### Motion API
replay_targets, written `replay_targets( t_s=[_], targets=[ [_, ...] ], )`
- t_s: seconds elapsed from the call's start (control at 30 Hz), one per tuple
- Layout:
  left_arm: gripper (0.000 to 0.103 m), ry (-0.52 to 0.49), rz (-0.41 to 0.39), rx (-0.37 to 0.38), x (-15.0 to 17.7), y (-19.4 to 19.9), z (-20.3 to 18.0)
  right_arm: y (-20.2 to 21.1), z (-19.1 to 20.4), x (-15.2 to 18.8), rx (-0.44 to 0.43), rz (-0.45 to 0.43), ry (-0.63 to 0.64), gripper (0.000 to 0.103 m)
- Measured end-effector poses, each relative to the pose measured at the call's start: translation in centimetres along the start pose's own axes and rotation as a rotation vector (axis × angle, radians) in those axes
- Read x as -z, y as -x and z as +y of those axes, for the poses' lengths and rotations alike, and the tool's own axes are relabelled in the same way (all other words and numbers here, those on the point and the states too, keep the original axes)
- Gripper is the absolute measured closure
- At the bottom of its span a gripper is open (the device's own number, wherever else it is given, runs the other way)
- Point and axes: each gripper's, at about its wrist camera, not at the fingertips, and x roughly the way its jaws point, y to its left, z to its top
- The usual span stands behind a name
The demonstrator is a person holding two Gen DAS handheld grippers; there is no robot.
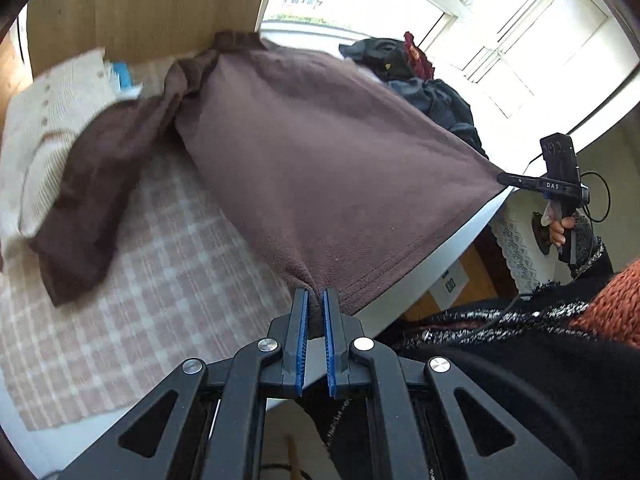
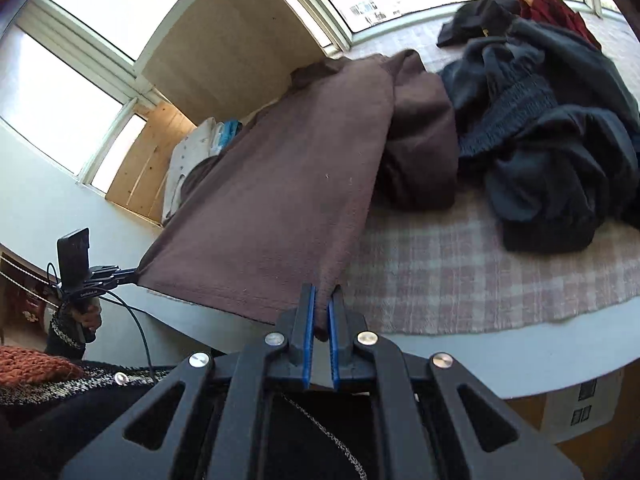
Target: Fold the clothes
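free: checked cloth (image 2: 460, 280) front | blocked: dark clothes pile (image 2: 552, 140) R

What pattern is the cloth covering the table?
The tablecloth is a faded pink-and-white check, clearest in the right wrist view.

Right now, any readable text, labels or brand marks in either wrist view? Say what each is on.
"DAS": white letters on the right gripper body, left wrist view.
Small white lettering on the left gripper body, right wrist view: too small to read.
Label on the cardboard box under the table: too blurred to read.
Yellow mark on the black garment: illegible.
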Motion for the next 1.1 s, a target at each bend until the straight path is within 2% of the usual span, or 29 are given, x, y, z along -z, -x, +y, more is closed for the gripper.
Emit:
replay_targets(
  t_s=[0.1,0.17,0.2,0.27,0.33,0.37,0.4,0.43,0.47,0.5,0.6,0.67,0.73,0.77,0.83,0.87,0.93,1.0,1.07,1.1],
  targets=[
    [0.097,0.062,0.175,-0.012,2.2,-6.4,2.6,-4.2,-2.5,0.6,0.101,0.131,-0.037,0.095],
    [0.099,0.075,0.259,-0.067,2.4,-8.2,3.9,-4.8,-2.8,-0.3,0.142,0.174,-0.031,0.095],
    [0.099,0.053,0.262,-0.104,2.0,-7.8,4.0,-4.3,-2.6,-1.1,0.145,0.170,-0.014,0.095],
    [0.099,0.000,0.207,-0.156,0.2,-5.6,3.9,-2.5,-1.7,-3.3,0.151,0.116,0.048,0.090],
    [0.098,-0.076,0.134,-0.243,-2.9,-3.5,3.3,-0.8,-0.8,-6.6,0.225,0.018,0.139,0.078],
    [0.098,-0.121,0.097,-0.284,-4.6,-2.7,2.9,-0.5,-0.5,-8.5,0.270,-0.024,0.196,0.060],
    [0.095,-0.164,0.063,-0.310,-6.4,-2.3,2.6,-0.8,-0.3,-10.4,0.310,-0.047,0.250,0.052],
    [0.089,-0.195,0.035,-0.332,-8.2,-2.2,2.5,-1.6,-0.4,-12.1,0.341,-0.049,0.288,0.048],
    [0.088,-0.219,0.012,-0.350,-10.1,-2.3,2.5,-2.4,-0.5,-13.9,0.373,-0.052,0.327,0.048],
    [0.088,-0.229,-0.001,-0.360,-11.9,-2.7,2.9,-3.4,-0.8,-15.4,0.392,-0.036,0.348,0.048],
    [0.088,-0.226,-0.011,-0.371,-16.2,-4.5,4.1,-7.5,-2.9,-18.6,0.369,0.102,0.298,0.048],
    [0.088,-0.218,0.001,-0.377,-18.0,-5.9,5.3,-9.7,-4.0,-19.2,0.318,0.189,0.254,0.048],
    [0.088,-0.194,0.019,-0.379,-19.0,-7.3,6.7,-11.3,-4.8,-19.0,0.291,0.238,0.238,0.048],
    [0.088,-0.180,0.030,-0.375,-19.3,-8.0,7.3,-11.8,-5.0,-19.0,0.278,0.252,0.233,0.049],
    [0.088,-0.147,0.056,-0.370,-19.6,-9.4,8.4,-12.1,-5.5,-19.2,0.206,0.265,0.198,0.098],
    [0.088,-0.131,0.071,-0.370,-19.7,-10.1,8.9,-11.8,-5.6,-19.6,0.189,0.271,0.178,0.101],
    [0.088,-0.115,0.099,-0.385,-19.5,-10.9,9.7,-9.9,-4.8,-20.7,0.238,0.251,0.228,0.101],
    [0.088,-0.106,0.113,-0.388,-19.3,-11.3,10.0,-6.6,-3.8,-22.5,0.312,0.212,0.300,0.101],
    [0.088,-0.103,0.111,-0.381,-19.2,-11.2,10.1,-2.2,-4.0,-25.1,0.399,0.128,0.294,0.101],
    [0.088,-0.103,0.107,-0.379,-19.2,-11.0,10.0,0.1,-4.3,-26.3,0.472,0.078,0.291,0.101]
  ],
)
